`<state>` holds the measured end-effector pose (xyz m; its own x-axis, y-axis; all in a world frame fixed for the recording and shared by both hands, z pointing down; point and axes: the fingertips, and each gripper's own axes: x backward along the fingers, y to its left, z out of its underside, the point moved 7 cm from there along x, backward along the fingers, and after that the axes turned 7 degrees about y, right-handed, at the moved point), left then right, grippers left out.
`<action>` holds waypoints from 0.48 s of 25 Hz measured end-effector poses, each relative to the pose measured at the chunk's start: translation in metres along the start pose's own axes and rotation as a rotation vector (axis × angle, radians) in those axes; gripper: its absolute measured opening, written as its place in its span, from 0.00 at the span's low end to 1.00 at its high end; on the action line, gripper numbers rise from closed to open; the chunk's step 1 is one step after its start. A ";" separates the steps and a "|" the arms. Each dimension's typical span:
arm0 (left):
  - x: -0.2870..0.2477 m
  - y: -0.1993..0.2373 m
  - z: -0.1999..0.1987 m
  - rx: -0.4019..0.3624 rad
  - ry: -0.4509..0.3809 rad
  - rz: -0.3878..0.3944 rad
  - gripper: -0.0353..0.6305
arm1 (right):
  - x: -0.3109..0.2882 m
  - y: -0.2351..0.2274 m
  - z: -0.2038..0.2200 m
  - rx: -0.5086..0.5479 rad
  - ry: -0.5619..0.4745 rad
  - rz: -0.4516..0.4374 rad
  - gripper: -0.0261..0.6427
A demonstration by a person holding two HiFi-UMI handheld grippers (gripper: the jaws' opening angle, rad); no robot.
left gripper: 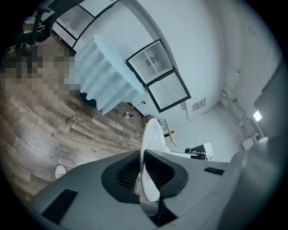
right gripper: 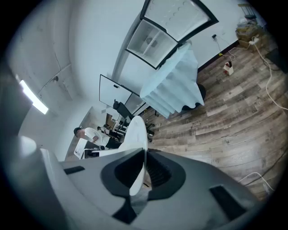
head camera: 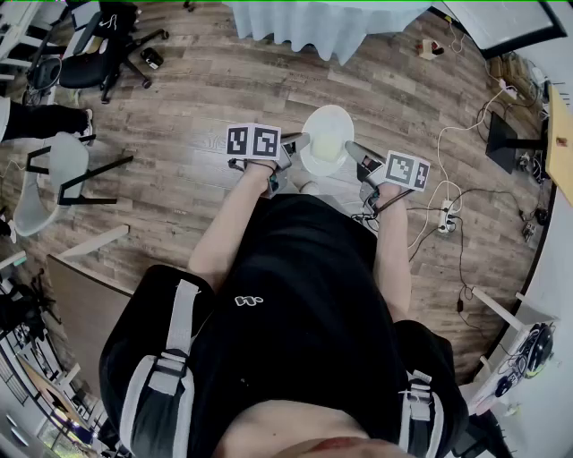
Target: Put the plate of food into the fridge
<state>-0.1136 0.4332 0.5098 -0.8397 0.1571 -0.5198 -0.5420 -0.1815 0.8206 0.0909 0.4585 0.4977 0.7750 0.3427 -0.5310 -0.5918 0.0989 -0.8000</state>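
Observation:
A white plate (head camera: 327,134) with pale food on it hangs over the wooden floor in front of me, held at both sides. My left gripper (head camera: 300,145) is shut on its left rim, my right gripper (head camera: 353,152) is shut on its right rim. In the left gripper view the plate (left gripper: 151,132) shows edge-on, clamped in the gripper (left gripper: 143,176). The right gripper view shows the same plate (right gripper: 137,134) pinched in the gripper (right gripper: 144,173). A glass-door fridge (left gripper: 157,74) with a black frame stands against the far white wall, also seen as the fridge (right gripper: 167,27), doors closed.
A table under a pale blue cloth (head camera: 304,22) stands between me and the fridge. Office chairs (head camera: 98,49) and a white chair (head camera: 54,170) are at the left. Cables and a power strip (head camera: 445,215) lie on the floor at the right. A person (right gripper: 90,134) stands far off.

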 end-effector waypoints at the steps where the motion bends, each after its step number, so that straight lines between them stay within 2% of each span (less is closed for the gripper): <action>1: -0.003 0.000 -0.003 -0.002 0.003 -0.002 0.11 | 0.000 -0.003 -0.002 -0.002 -0.001 -0.001 0.08; 12: -0.006 0.011 -0.027 0.017 0.002 -0.020 0.11 | -0.018 -0.011 -0.026 -0.024 0.006 -0.009 0.08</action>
<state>-0.1158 0.4038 0.5154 -0.8287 0.1586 -0.5368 -0.5582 -0.1620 0.8138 0.0892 0.4272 0.5088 0.7817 0.3363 -0.5252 -0.5793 0.0796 -0.8112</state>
